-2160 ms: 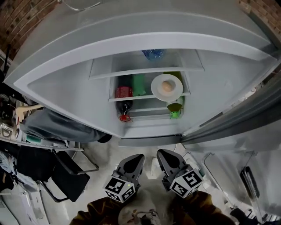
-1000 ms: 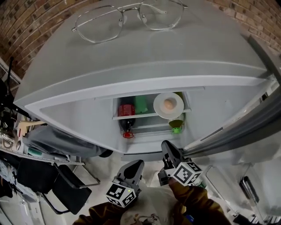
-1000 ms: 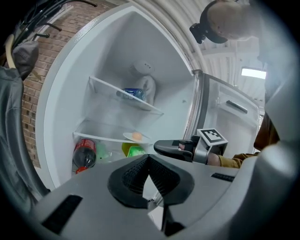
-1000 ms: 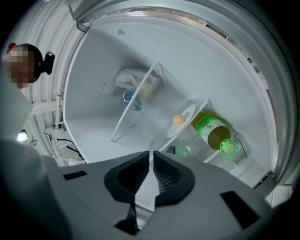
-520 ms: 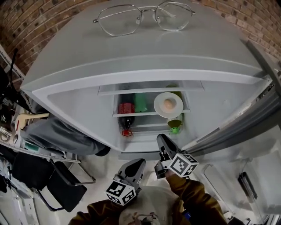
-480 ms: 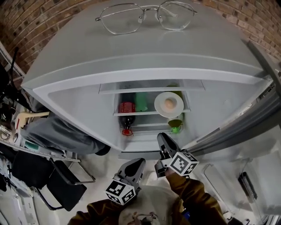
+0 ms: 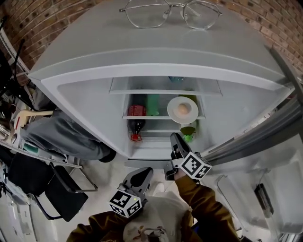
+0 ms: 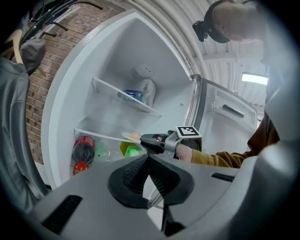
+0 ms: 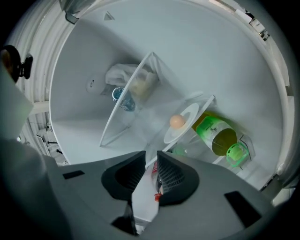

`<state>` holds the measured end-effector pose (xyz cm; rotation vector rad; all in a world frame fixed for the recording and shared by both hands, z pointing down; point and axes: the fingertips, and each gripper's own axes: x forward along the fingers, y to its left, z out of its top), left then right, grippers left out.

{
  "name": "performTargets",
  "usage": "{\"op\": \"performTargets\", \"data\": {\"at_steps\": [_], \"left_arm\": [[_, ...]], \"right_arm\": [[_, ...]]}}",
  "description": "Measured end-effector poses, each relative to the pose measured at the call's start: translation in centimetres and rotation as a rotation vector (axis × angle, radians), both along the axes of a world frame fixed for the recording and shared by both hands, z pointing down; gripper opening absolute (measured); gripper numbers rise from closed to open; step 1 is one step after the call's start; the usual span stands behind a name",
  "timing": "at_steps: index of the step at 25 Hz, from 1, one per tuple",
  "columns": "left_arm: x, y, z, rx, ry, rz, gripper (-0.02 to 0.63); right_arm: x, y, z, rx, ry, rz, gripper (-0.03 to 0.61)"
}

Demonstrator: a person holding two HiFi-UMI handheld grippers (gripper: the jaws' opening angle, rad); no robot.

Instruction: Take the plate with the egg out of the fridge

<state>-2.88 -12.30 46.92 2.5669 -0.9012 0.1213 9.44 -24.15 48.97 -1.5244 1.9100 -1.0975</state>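
Note:
A white plate (image 7: 182, 109) carrying a brown egg (image 7: 182, 109) rests on the fridge's glass shelf (image 7: 163, 117), right side. In the right gripper view the plate (image 9: 187, 123) and egg (image 9: 176, 121) lie ahead, up and to the right of the jaws. My right gripper (image 7: 174, 140) reaches toward the fridge's lower opening, below the plate and apart from it, its jaws a narrow gap apart and empty (image 9: 151, 157). My left gripper (image 7: 142, 172) hangs back by my body, shut and empty (image 8: 149, 158); its view shows the right gripper (image 8: 144, 140) in front of the shelf.
A red-labelled dark bottle (image 7: 136, 118) and a green bottle (image 7: 152, 104) share the shelf area; a yellow-green bottle with a green cap (image 9: 218, 136) lies under the plate. Spectacles (image 7: 170, 12) lie on the fridge top. The open door (image 7: 255, 137) stands right; a chair (image 7: 61, 189) left.
My right gripper has stretched forward and up toward the fridge opening, nearer the plate. The left gripper stayed low by my body. The head view has shifted a little.

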Motion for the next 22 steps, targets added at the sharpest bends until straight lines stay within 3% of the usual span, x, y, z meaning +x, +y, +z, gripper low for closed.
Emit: {"op": "performTargets", "data": {"at_steps": [22], "left_arm": [[-0.7, -0.1, 0.6, -0.029, 0.011, -0.047, 0.008]], "right_arm": [[3.1, -2.4, 1.1, -0.068, -0.072, 0.095, 0.06]]}}
